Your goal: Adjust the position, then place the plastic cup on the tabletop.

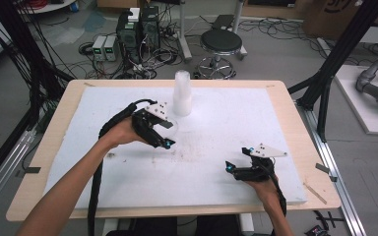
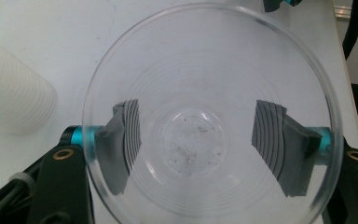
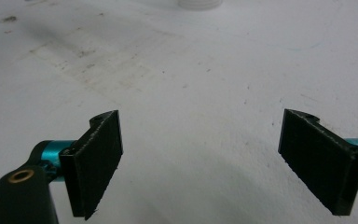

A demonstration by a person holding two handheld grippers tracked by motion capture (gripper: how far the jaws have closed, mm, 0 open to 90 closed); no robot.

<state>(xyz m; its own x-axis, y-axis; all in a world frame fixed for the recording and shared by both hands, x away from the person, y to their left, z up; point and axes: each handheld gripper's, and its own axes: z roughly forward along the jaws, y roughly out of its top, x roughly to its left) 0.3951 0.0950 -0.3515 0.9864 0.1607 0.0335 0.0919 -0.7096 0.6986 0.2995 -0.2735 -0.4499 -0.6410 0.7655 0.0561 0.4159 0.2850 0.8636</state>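
Your left tool (image 2: 200, 135) is closed on one clear cup (image 2: 209, 116) — its two ribbed pads press the cup's sides from outside, seen through the plastic, with the mouth facing the camera. In the high view that tool (image 1: 165, 135) holds the cup (image 1: 170, 125) above the tabletop (image 1: 226, 142), a little left of centre. One white cup stack (image 1: 182, 94) stands at about 1 o'clock from it, near the far edge; how many cups are in it you cannot count. Your right tool (image 1: 237, 160) sits low at 4 o'clock from the held cup — its two pads (image 3: 98, 161) spread wide, nothing between them but bare white surface.
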